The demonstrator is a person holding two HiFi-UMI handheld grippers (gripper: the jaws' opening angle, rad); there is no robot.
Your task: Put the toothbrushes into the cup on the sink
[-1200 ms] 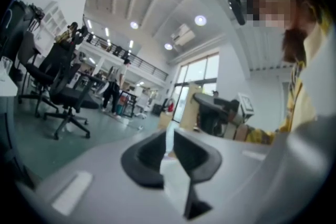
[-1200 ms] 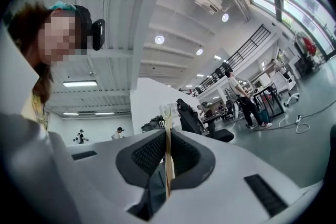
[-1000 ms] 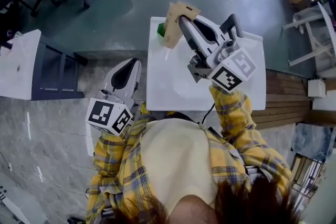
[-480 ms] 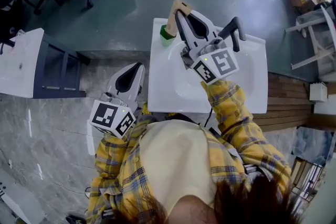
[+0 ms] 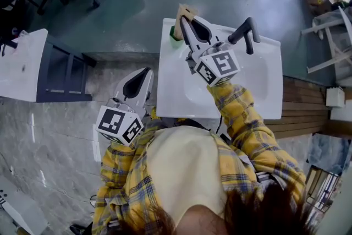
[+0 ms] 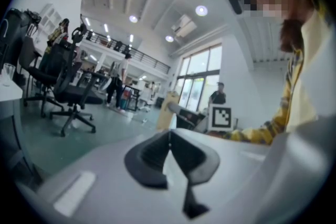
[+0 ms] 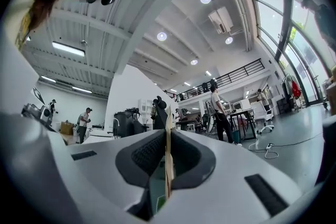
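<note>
Toothbrush pack point(image 5: 187, 10) sits pinched in the right tool point(image 5: 183, 21) at the green cup point(image 5: 174, 36); left tool point(image 5: 147, 70) closed, empty.

Your right gripper point(image 5: 183, 22) has dropped away from the camera toward the far left corner of the sink point(image 5: 258, 102) and rolled, turning its marker cube. The cardboard toothbrush pack point(image 5: 187, 10) it pinches now covers more of the green cup point(image 5: 173, 36). The faucet point(image 5: 246, 30) has come into full view.
</note>
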